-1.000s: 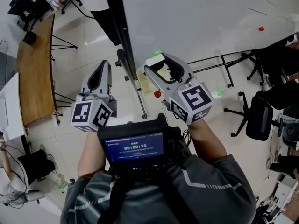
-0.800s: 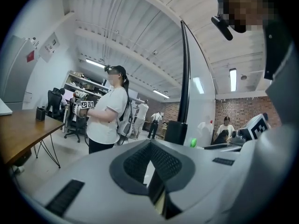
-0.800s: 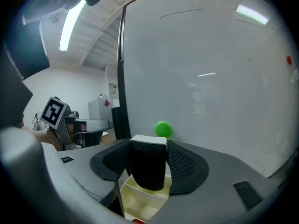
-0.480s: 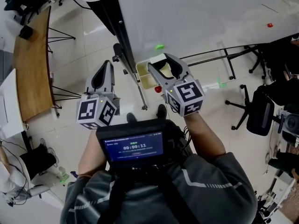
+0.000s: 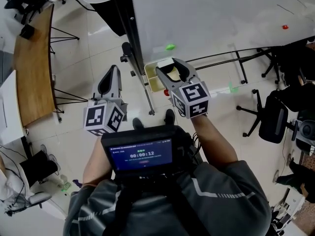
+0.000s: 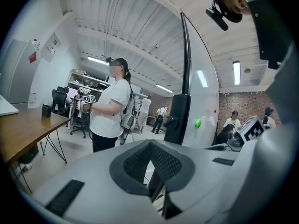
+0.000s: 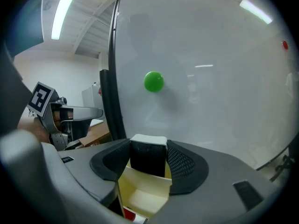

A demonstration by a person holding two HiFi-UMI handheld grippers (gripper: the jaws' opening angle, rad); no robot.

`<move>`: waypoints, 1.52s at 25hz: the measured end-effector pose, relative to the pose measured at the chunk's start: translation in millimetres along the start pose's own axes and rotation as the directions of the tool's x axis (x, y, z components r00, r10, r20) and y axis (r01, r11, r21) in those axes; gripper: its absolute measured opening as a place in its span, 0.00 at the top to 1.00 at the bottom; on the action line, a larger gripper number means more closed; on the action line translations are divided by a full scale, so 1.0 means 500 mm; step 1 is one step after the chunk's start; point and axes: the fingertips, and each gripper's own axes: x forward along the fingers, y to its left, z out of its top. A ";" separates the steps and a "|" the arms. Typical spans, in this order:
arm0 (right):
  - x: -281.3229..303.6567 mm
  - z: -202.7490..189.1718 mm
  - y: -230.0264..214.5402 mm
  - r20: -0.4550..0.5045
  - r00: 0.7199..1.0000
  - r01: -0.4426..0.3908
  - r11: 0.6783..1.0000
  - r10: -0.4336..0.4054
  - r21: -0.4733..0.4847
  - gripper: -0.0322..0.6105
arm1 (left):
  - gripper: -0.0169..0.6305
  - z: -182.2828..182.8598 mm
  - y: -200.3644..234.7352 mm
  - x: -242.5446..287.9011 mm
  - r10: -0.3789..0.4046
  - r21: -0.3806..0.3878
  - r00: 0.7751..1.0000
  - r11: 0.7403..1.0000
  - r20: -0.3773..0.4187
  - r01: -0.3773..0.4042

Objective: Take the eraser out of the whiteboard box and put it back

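My right gripper [image 5: 170,67] is shut on the eraser [image 7: 148,157], a black block with a white top standing upright between the pads. Just below and behind it, the open cream whiteboard box [image 7: 141,193] hangs on the whiteboard [image 5: 221,14] next to the black stand post [image 5: 136,38]. In the head view the box [image 5: 153,78] shows under the right jaws. To the left of the post, my left gripper [image 5: 111,72] is held over the floor, its jaws together with nothing in them; in its own view the left gripper [image 6: 152,164] points past the post.
A green magnet [image 7: 153,81] and a red magnet [image 5: 284,27] stick on the board. Something small and red [image 5: 166,92] sits under the box. A wooden table [image 5: 32,68] lies to the left, an office chair [image 5: 273,117] to the right. A person [image 6: 110,111] stands beyond the post.
Both grippers have come down. The right one, still gripping the eraser, has sunk closer to the box; the left has dropped a little beside the post.
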 end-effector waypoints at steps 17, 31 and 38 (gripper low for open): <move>0.024 -0.048 0.006 -0.213 0.977 0.018 0.999 -0.028 -0.051 0.53 | 0.92 -0.029 0.009 -0.034 0.018 -0.013 1.000 1.000 0.000 -0.018; 0.035 -0.062 0.003 -0.331 0.940 0.070 0.996 -0.082 -0.047 0.53 | 0.92 -0.013 -0.005 -0.049 0.004 -0.035 1.000 0.999 0.021 -0.004; 0.031 -0.060 0.007 -0.356 0.930 0.085 0.996 -0.094 -0.040 0.53 | 0.92 0.001 -0.003 -0.058 -0.001 -0.049 0.999 0.999 0.042 0.003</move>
